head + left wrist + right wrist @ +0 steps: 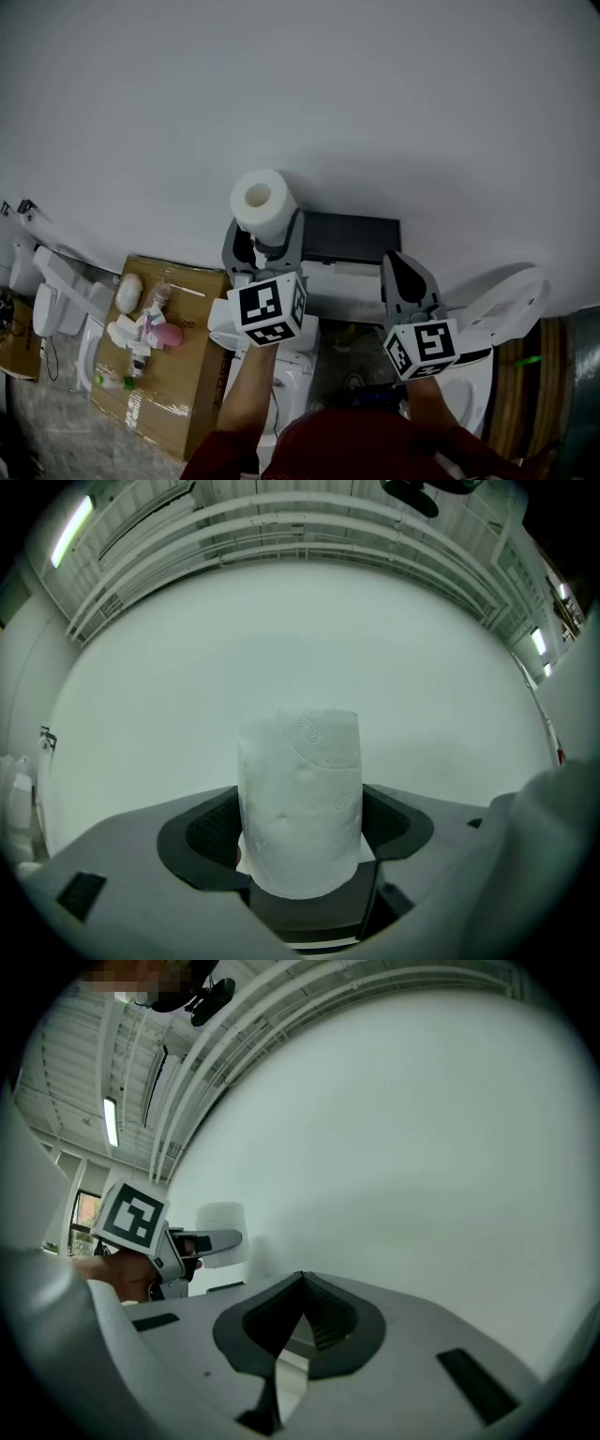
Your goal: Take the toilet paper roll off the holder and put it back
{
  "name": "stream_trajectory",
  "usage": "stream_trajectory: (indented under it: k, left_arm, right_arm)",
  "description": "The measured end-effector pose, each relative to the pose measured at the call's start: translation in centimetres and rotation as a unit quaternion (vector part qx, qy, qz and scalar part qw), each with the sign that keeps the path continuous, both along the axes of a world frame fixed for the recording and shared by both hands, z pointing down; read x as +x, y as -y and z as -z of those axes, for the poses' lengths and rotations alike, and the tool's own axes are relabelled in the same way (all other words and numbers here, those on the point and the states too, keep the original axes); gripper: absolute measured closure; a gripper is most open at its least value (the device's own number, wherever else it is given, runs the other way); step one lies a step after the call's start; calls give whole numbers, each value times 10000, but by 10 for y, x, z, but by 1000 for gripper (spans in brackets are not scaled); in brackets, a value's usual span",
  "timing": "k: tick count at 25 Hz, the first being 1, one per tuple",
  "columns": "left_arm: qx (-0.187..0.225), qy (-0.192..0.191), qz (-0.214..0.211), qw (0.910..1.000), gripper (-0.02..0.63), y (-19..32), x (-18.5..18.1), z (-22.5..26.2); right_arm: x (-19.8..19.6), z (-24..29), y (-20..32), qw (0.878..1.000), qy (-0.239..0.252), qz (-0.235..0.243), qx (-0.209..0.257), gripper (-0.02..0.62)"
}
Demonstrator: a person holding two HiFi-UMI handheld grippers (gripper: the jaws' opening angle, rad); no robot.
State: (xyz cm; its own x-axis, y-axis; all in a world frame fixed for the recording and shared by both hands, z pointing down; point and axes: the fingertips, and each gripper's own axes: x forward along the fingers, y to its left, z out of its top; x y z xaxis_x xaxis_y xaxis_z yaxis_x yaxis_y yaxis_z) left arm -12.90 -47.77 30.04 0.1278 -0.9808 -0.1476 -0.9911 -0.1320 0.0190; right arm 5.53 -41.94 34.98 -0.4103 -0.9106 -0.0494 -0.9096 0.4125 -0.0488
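Note:
A white toilet paper roll (262, 202) stands upright between the jaws of my left gripper (264, 231), which is shut on it in front of the white wall. In the left gripper view the roll (300, 799) fills the middle, with both dark pads pressed on its sides. Just to the right of it, a dark rectangular holder (349, 237) is fixed to the wall. My right gripper (405, 272) hangs below the holder's right end with its jaws shut on nothing (300, 1283). The right gripper view also catches the left gripper (178, 1241) and the roll (220, 1232) at the left.
A white toilet with its lid raised (506, 309) is at the lower right. A cardboard box (173, 375) with bottles and small items lies at the lower left. Further left are more white toilet parts (56, 300). The plain white wall (375, 112) fills the upper part.

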Motion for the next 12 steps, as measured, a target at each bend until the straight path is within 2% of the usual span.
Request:
stream_trajectory:
  k: [9,12]
  left_arm:
    - [-197,155,204,9995,195,26,0,-42]
    - [-202,371,321,9986,195,31,-2,-53]
  right_arm:
    - [7,-3,-1,10000,-3,-49,-35,586]
    - [9,-6,-1,10000,0,-65,-62,586]
